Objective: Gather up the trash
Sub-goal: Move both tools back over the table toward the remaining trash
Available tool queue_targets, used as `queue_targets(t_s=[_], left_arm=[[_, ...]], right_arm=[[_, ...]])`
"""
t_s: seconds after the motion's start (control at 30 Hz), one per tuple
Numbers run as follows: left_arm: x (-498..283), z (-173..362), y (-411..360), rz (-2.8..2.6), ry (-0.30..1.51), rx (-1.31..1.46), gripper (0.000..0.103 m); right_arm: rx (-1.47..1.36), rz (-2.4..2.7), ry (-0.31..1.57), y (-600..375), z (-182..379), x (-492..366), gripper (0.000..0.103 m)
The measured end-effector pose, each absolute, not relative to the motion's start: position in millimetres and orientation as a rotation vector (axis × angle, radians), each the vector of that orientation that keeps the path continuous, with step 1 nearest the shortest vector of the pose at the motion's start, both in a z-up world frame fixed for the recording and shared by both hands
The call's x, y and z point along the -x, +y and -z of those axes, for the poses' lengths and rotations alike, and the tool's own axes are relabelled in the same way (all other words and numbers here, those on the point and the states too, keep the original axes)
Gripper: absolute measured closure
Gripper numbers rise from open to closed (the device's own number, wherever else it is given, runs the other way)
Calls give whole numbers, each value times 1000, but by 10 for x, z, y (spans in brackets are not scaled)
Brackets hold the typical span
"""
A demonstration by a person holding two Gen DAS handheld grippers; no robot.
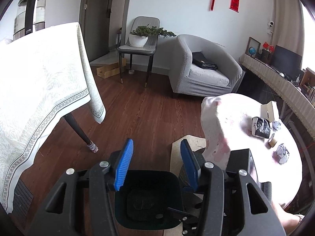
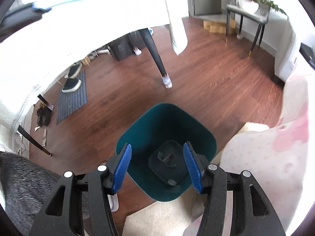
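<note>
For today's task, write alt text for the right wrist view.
An open right hand-held gripper with blue pads hovers over a teal bin standing on a wooden floor, with dark items at the bin's bottom. A white-clothed table stands beyond.

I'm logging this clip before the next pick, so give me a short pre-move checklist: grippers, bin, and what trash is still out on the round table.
1. Left gripper empty, pads apart: ok.
2. Right gripper empty, pads apart over the bin: ok.
3. Teal bin upright on the floor, mouth unobstructed: ok.
4. Bin contents: small dark pieces and a round cap-like item on the bottom; whether the last drop landed: cannot tell.
5. Round table cleared: not ok. A black-and-white packet, a crumpled paper ball and another wad remain.
6. Small cardboard roll and box count as trash: cannot tell.
</note>
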State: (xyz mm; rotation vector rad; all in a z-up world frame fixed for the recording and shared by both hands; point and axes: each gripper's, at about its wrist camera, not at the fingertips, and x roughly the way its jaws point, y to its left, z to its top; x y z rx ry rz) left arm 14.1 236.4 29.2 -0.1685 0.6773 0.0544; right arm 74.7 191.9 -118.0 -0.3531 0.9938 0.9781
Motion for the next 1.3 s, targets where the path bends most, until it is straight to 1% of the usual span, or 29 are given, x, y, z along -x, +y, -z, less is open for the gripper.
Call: queue_targets(t_s=[0.27,0.37,0.5,0.57,0.63,0.7,0.8,0.87,0.93,1.17,1.3], left_arm=[[-232,-392,2176,-45,630,168,49],[-270,-453,2078,-38,605,171,46],[-339,-489,1917,-15,593,165,43],[-392,-487,1836,-2,592,170,40],[-449,-477,1746,16,594,176,37],[-516,-456,1631,35,599,173,36],[-619,-419,1438,59,605,152,32],[-688,-390,1299,76,613,134,25],[-746,-355,1177,88,617,120,22],[-915,-243,808,141,637,96,16],[-1005,-184,630,165,648,98,15]], right_arm=[[325,-999,821,1532,606,-583,47],[294,-980,777,1316,457,-585,47],[281,-921,737,1029,345,-628,47],[275,-886,729,888,302,-649,47],[268,-850,722,734,261,-674,44],[265,-807,712,564,239,-713,41],[249,-749,699,318,206,-753,41],[256,-696,684,150,187,-774,39],[279,-647,667,41,207,-801,37],[256,-520,674,-530,321,-926,35],[223,-479,689,-801,393,-985,34]])
